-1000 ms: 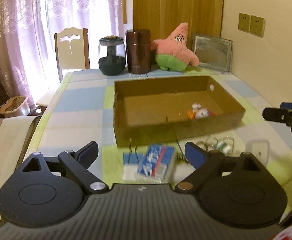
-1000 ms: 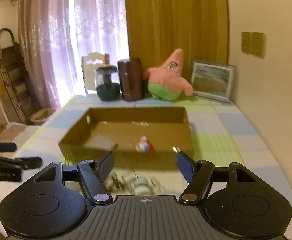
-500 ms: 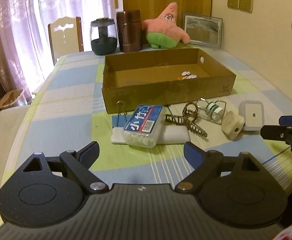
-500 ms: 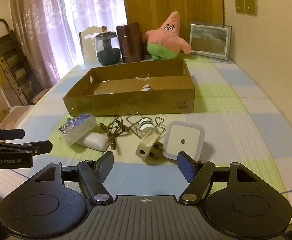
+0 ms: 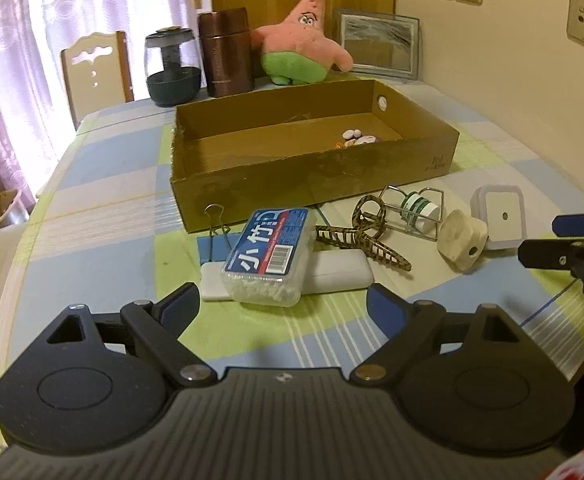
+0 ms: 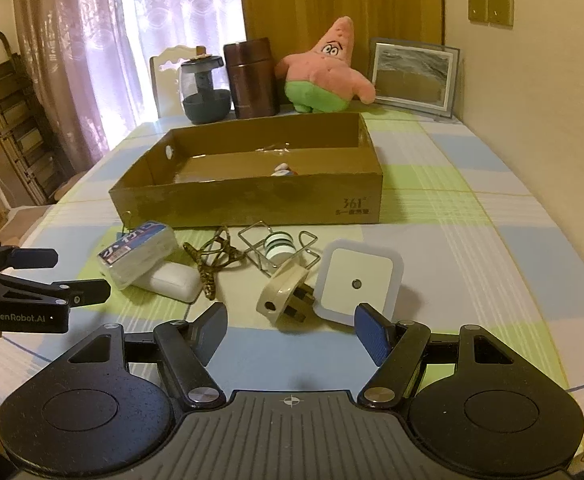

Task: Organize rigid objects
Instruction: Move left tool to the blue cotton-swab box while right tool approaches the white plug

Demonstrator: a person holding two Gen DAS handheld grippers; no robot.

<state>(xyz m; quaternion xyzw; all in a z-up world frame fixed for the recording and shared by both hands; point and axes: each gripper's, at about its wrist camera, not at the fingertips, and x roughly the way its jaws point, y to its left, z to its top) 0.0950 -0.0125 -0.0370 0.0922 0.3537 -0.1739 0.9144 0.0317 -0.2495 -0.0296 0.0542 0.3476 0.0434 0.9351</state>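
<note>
A cardboard box [image 5: 316,164] [image 6: 251,204] holds a few small items. In front of it lie a clear toothpick box [image 5: 269,254] [image 6: 137,252] on a white case [image 5: 340,270] [image 6: 171,282], a hair claw [image 5: 366,238] [image 6: 211,264], a small bottle in a wire clip [image 5: 418,208] [image 6: 277,246], a beige plug [image 5: 462,246] [image 6: 283,298] and a white night light [image 5: 502,216] [image 6: 358,280]. My left gripper [image 5: 283,312] [image 6: 67,276] is open just short of the toothpick box. My right gripper [image 6: 292,332] [image 5: 564,240] is open just short of the plug.
A black binder clip [image 5: 215,220] lies left of the toothpick box. At the table's back stand a glass jar [image 5: 171,68], a brown canister [image 5: 227,58], a pink star plush [image 5: 302,46] and a picture frame [image 5: 378,44]. A chair [image 5: 95,72] stands behind.
Both grippers have drawn back and lowered from near the box to the near side of the table. The loose objects now lie in front of the open jaws.
</note>
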